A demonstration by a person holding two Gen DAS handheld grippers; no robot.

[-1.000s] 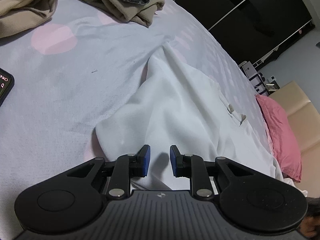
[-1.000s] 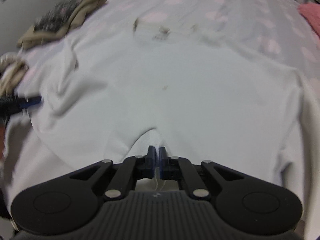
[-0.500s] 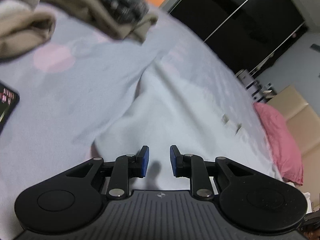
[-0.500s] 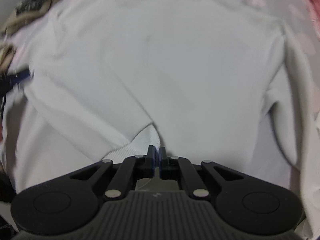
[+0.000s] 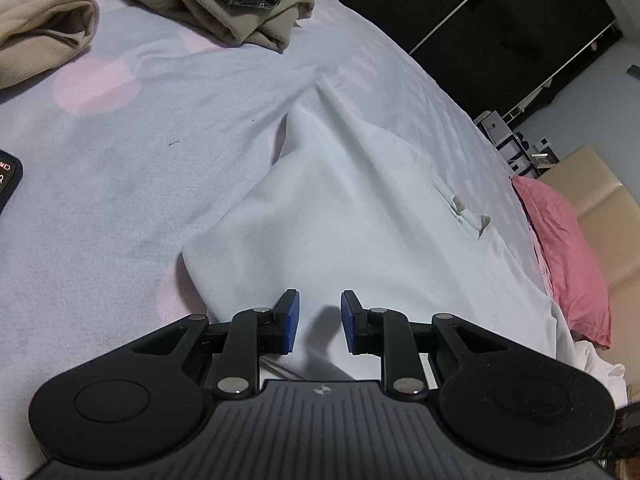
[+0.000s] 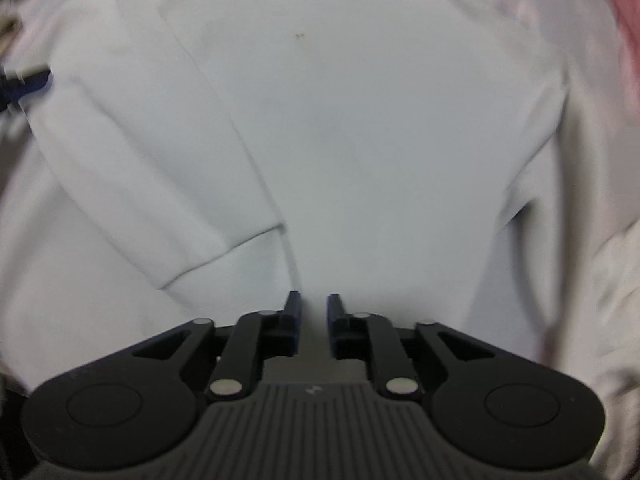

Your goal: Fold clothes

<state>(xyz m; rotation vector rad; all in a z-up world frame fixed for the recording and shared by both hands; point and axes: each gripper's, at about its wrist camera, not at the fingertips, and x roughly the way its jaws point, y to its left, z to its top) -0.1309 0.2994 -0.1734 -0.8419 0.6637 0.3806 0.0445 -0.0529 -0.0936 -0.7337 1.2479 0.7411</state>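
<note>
I had my right gripper [image 6: 313, 316] pointing down at the white sweatshirt [image 6: 360, 140] lying flat on the bed sheet [image 5: 120, 184]. Its jaws were opening with nothing between them, I think to let the folded sleeve [image 6: 160, 184] rest across the body. My left gripper [image 5: 319, 320] hung over the soft, smooth cloth, jaws apart and empty.

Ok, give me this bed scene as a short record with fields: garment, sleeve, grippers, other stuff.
garment: white top spread flat on the bedsheet
sleeve: one sleeve folded across the body
left hand-held gripper: open, empty, over the top's edge
right hand-held gripper: jaws opening, nothing between them
other: beige clothes pile, pink pillow
</note>
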